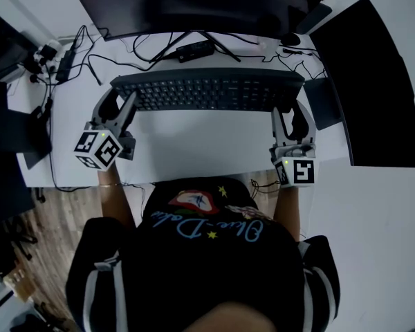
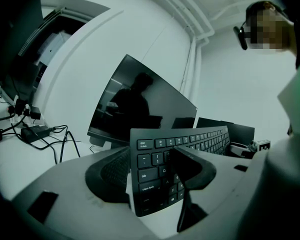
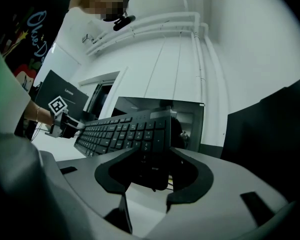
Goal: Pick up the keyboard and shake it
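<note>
Head view: keyboard (image 1: 207, 90) is clamped at its left end by the left gripper (image 1: 119, 102) and at its right end by the right gripper (image 1: 290, 111). It is held tilted, apparently clear of the tabletop (image 1: 200, 144). Pickup judged done; shake judged in progress or pending.

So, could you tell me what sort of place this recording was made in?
Most likely an office workstation: a white desk carries a black keyboard, with a large dark monitor standing just behind it.

left gripper (image 1: 117, 101): fingers clamped, level | right gripper (image 1: 291, 111): fingers clamped, level
</note>
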